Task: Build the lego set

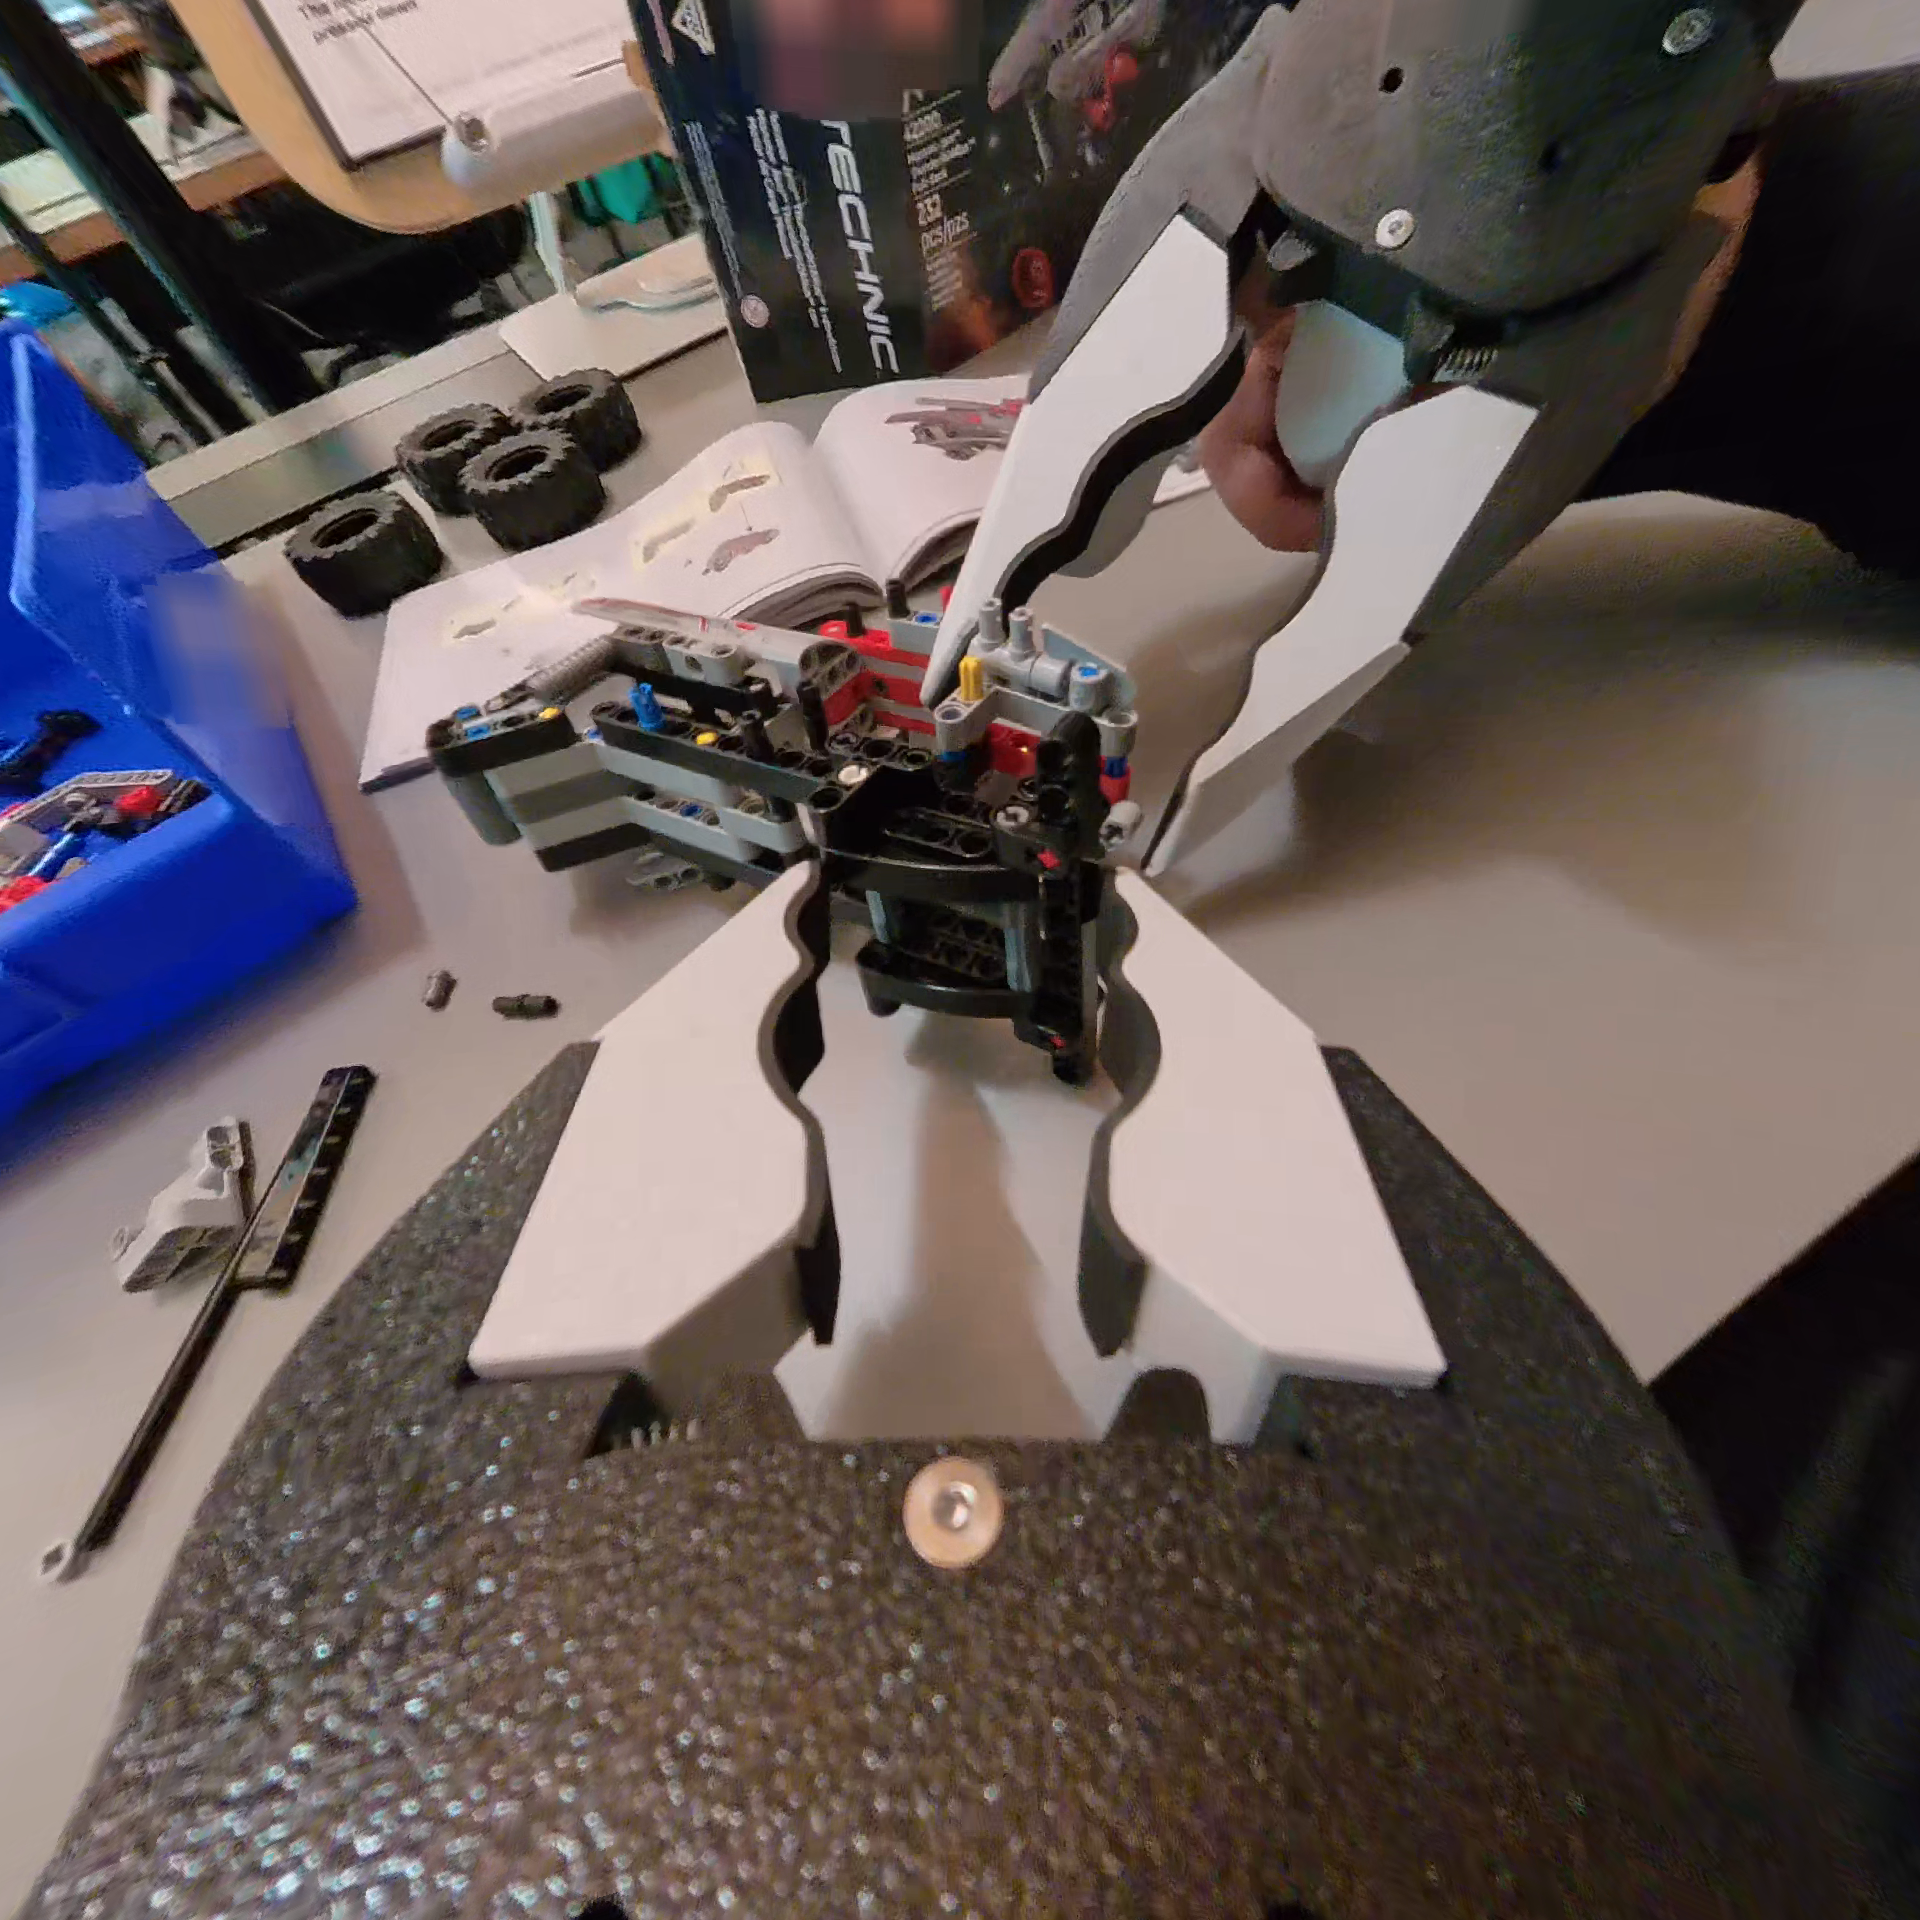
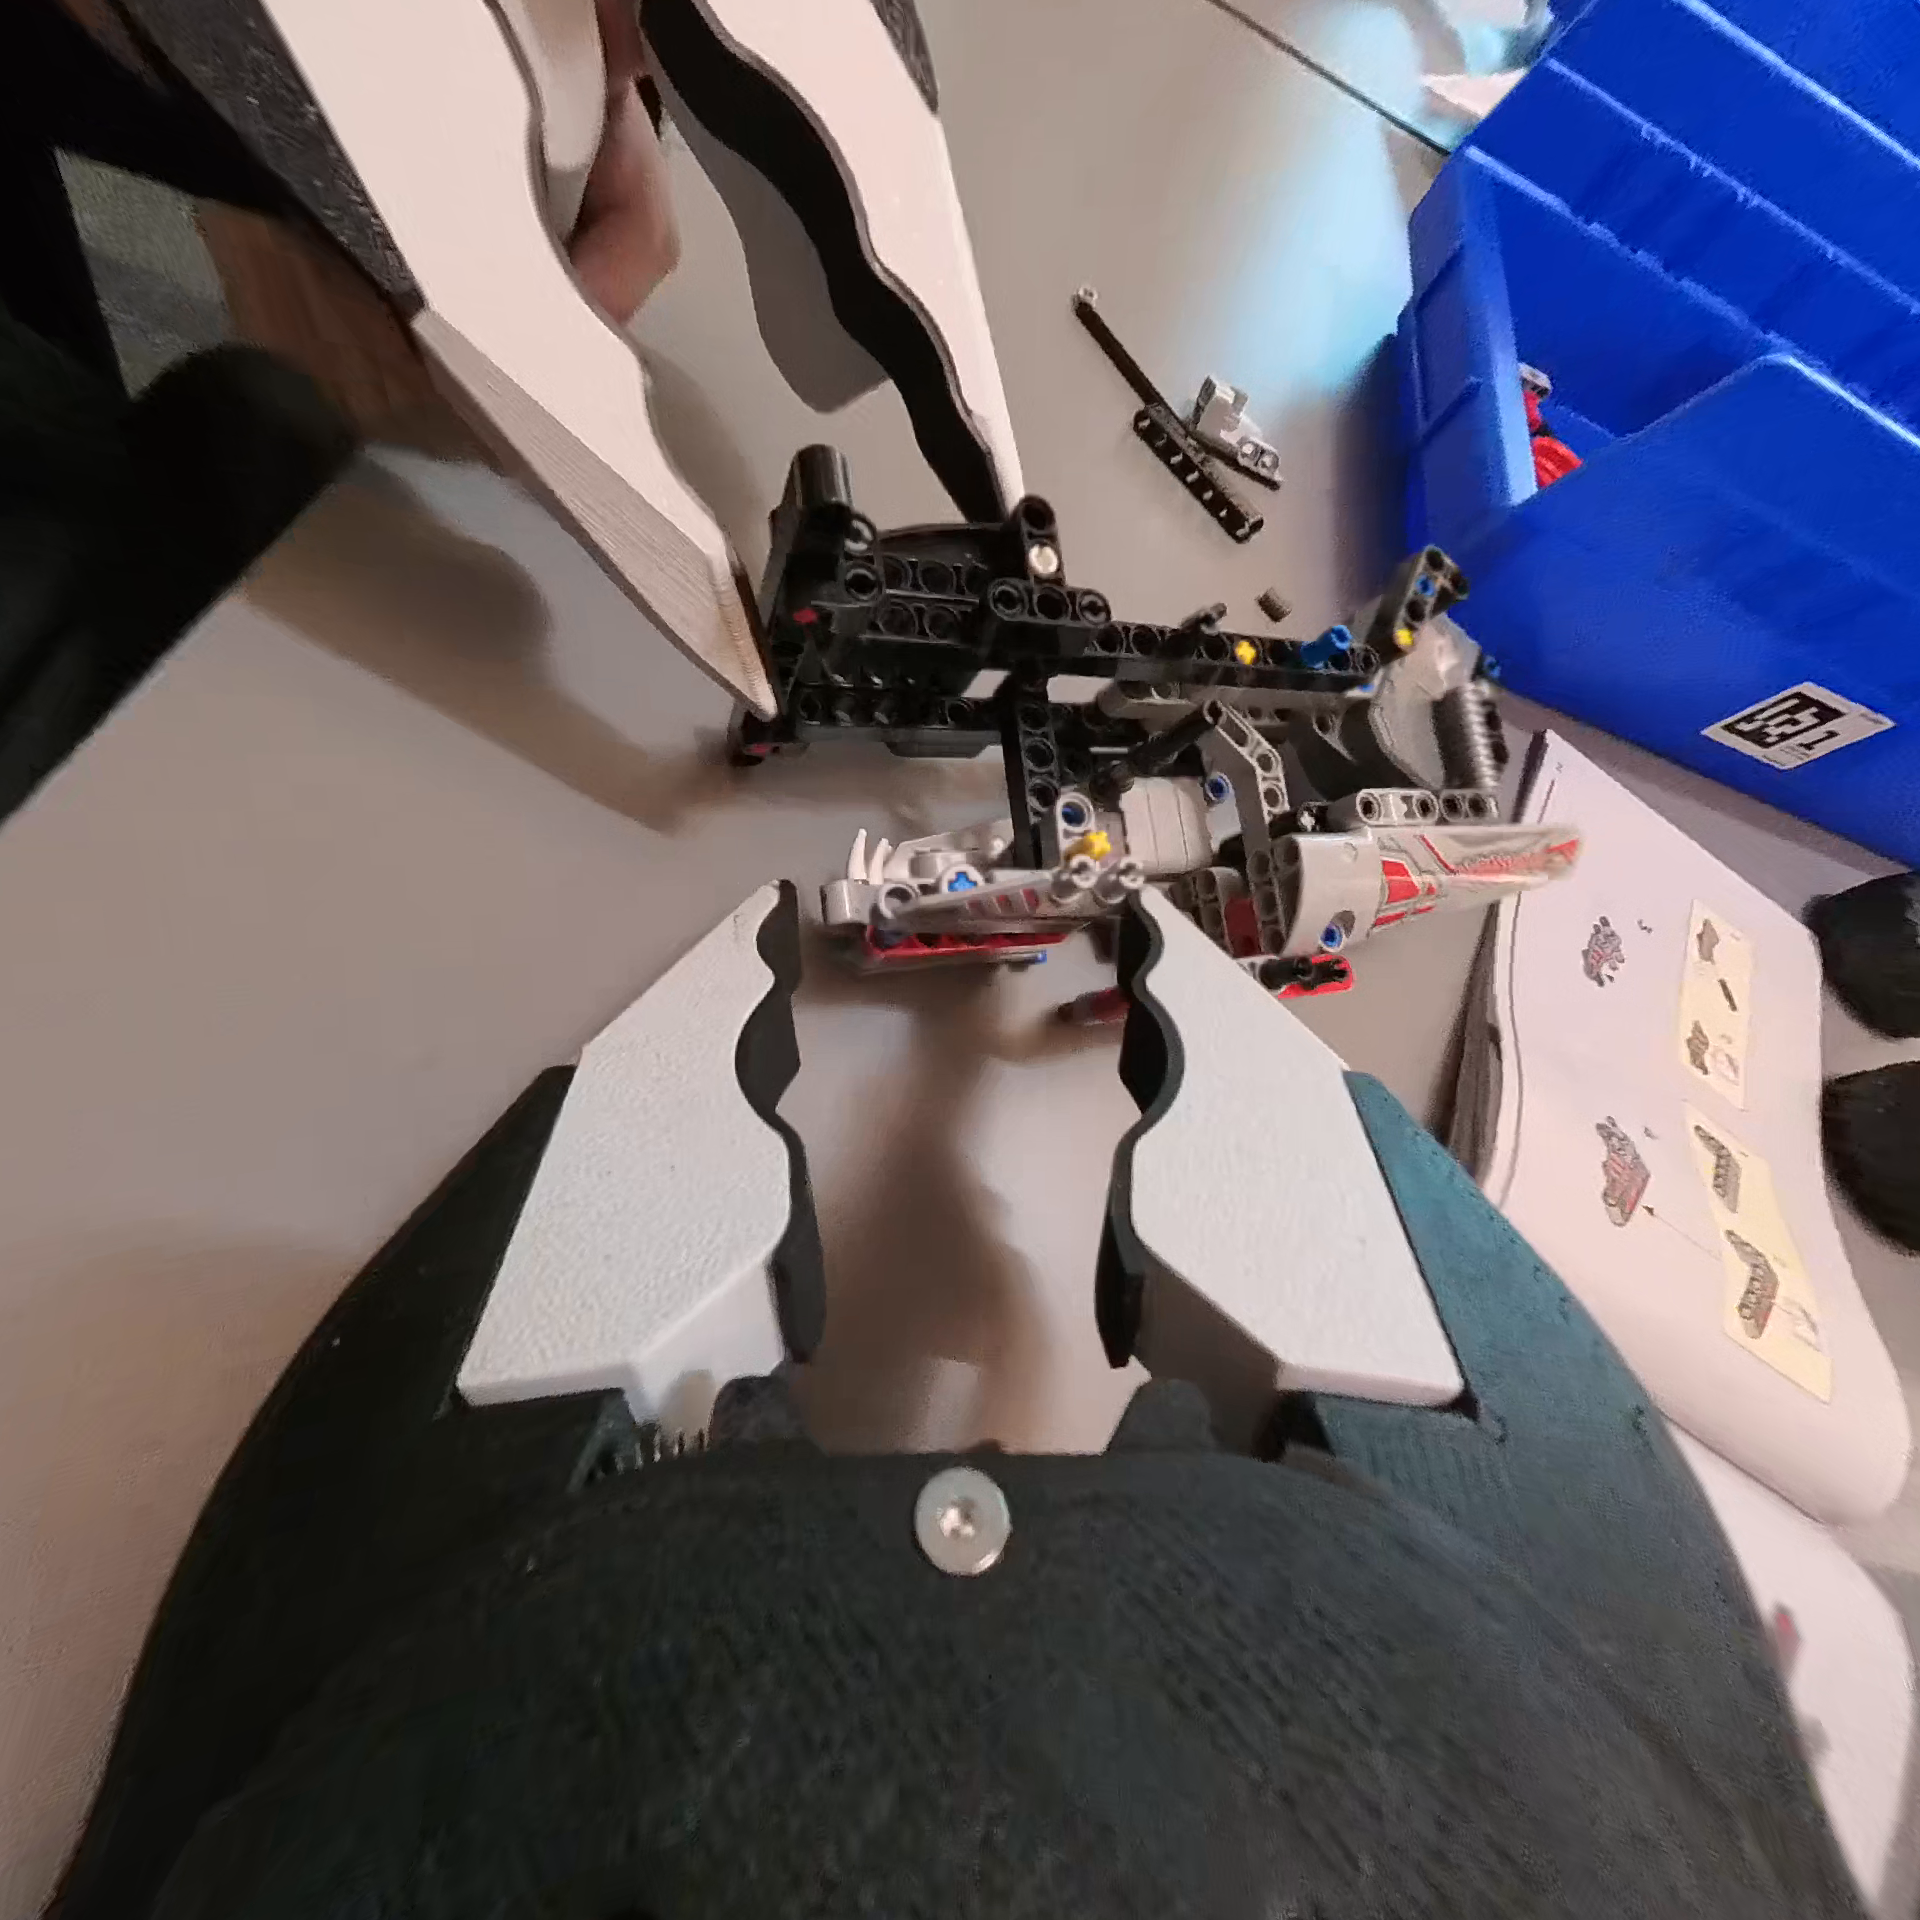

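Half-built lego model [image 1: 790,769] sat on the grey table [image 1: 1507,935], beside the open manual [image 1: 665,540]. Left gripper [image 1: 966,925] was clamped on its black rear frame (bracing it, I'd say). Right gripper [image 2: 956,935] came from above, jaws apart, holding nothing, 1 fingertip [image 1: 951,665] touching the grey top section. Step looked like seating that section; next needs a firm press. 4 tyres [image 1: 488,478] waited.

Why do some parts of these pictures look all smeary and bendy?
Left wrist view: the wide lens bends the edges; the black beam at lower left is smeared, while the lego model is sharp. Right wrist view: the model is softer, the booklet curves, and shadows fall under the fingers.
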`<state>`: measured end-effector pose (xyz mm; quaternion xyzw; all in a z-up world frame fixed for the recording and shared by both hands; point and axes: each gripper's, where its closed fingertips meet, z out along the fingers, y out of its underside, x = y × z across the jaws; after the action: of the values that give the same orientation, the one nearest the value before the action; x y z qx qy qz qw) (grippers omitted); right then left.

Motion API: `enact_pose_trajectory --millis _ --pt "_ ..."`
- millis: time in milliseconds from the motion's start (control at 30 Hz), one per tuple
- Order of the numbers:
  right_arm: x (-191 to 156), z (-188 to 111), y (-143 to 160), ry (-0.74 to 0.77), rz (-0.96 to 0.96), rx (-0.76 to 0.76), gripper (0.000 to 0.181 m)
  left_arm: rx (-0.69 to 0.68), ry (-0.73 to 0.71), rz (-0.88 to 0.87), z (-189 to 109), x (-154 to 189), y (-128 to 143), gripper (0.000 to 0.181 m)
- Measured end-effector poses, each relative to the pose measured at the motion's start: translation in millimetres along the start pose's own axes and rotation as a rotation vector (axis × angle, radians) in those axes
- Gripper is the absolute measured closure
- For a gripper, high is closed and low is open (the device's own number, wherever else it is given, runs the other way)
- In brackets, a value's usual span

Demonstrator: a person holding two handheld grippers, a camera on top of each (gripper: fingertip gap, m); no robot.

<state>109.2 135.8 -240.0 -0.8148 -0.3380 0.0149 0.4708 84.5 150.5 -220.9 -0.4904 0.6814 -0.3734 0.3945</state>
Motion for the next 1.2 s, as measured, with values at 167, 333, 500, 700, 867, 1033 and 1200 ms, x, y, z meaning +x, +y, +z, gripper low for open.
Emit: enact_pose_trajectory --millis 167,333,500,700,867,1033,1200 --pt "-15 13 -18 0.052 0.081 0.076 0.125 -0.02 0.115 0.029 -18 -28 14 0.127" --pt "-18 39 -33 0.149 0.121 0.018 0.112 -0.016 0.054 0.006 -26 -75 27 0.127" --pt "-4 56 -39 0.27 0.155 -0.026 0.116 -0.059 -0.03 0.017 -31 -98 38 0.13" --pt "13 54 -33 0.381 0.239 -0.06 0.123 0.047 -0.143 -0.003 -61 -82 19 0.155" --pt "14 53 -32 0.336 0.252 -0.044 0.122 0.015 -0.101 0.089 -51 -38 13 0.163" --pt "13 51 -34 0.269 0.291 -0.006 0.124 -0.023 -0.042 -0.012 -27 -25 11 0.159" --pt "18 44 -31 0.321 0.267 -0.005 0.128 -0.052 -0.084 -0.002 -8 -28 11 0.168"
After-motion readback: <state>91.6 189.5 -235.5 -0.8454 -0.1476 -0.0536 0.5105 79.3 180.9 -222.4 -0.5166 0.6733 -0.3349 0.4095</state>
